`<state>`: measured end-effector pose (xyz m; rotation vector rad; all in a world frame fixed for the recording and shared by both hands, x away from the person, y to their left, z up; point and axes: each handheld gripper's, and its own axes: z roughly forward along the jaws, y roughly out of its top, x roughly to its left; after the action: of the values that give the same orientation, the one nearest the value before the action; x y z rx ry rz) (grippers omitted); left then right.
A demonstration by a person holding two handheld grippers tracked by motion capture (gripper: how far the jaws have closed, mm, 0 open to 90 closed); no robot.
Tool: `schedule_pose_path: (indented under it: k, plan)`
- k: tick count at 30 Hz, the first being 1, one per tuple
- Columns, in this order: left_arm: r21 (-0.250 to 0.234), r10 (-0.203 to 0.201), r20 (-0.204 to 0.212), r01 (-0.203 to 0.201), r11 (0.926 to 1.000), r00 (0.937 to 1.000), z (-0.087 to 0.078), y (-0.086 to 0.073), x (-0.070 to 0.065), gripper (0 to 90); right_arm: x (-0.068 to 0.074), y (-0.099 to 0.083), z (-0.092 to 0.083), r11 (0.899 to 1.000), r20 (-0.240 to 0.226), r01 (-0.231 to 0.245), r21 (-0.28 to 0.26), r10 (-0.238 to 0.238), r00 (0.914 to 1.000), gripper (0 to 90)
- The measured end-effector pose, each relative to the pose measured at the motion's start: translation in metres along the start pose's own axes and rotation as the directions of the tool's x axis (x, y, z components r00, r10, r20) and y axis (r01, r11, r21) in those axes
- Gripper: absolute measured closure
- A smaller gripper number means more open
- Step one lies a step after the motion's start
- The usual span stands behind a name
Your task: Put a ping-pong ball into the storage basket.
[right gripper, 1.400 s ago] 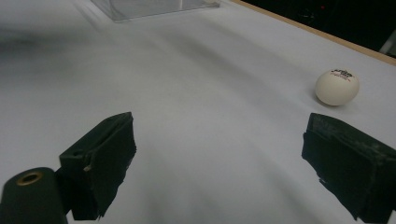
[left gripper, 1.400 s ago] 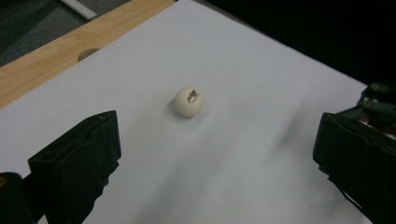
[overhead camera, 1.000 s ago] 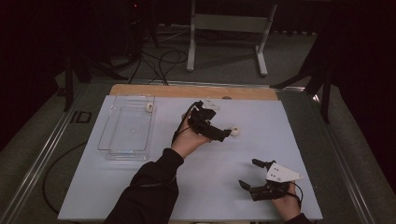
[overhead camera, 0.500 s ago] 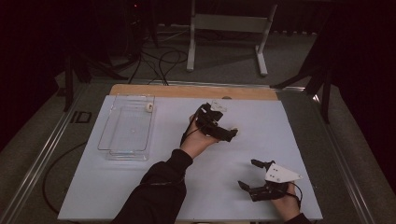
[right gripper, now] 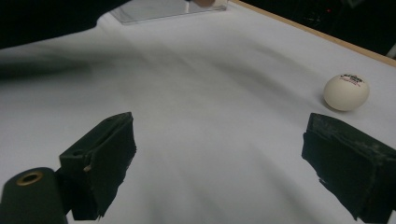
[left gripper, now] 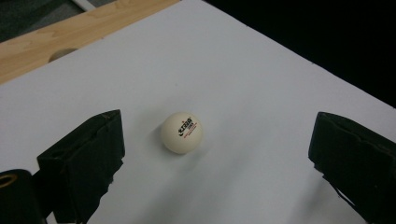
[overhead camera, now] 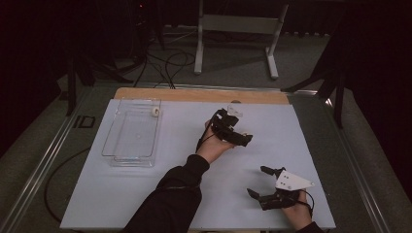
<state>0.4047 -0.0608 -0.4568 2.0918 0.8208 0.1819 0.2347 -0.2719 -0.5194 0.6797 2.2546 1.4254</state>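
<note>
Between the wide-open left tongs (left gripper: 212, 163) lies the ball (left gripper: 182, 132), untouched.

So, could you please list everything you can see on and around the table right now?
Ping-pong ball: one, white with red print, on the white table surface between the open jaws of the left tool.
Ping-pong ball: one, white, in the far corner of the clear tray.
Clear tray: one, transparent plastic, on the left part of the table.
Table: one, white top with a wooden strip along the far edge.
Metal stand: one, grey, on the floor beyond the table.
Cables: several, black, on the floor behind the table.
Left tool: one, black, mid-table, jaws open.
Right tool: one, black with a grey plate, near right, jaws open.
</note>
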Motion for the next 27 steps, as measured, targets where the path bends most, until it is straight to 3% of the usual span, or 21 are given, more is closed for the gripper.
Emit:
schedule_pose_path:
  k: [10, 17, 27]
  plan:
    - [0.015, -0.004, -0.023, 0.004, 0.9999, 0.9997, 0.02, -0.005, 0.006, 5.9, -0.001, 0.0, -0.001, 1.0, 0.002, -0.008, -0.004, 0.008, 1.0, 9.5]
    - [0.038, -0.003, -0.001, 0.003, 0.9993, 1.0, 0.034, -0.01, 0.01, 6.8, 0.0, -0.001, -0.001, 1.0, -0.002, -0.014, -0.004, 0.014, 0.9999, 9.5]
    - [0.073, 0.021, -0.01, -0.02, 0.9971, 0.9997, 0.046, -0.011, 0.008, 11.0, -0.001, -0.001, -0.002, 1.0, -0.005, -0.017, -0.006, 0.017, 0.9998, 9.5]
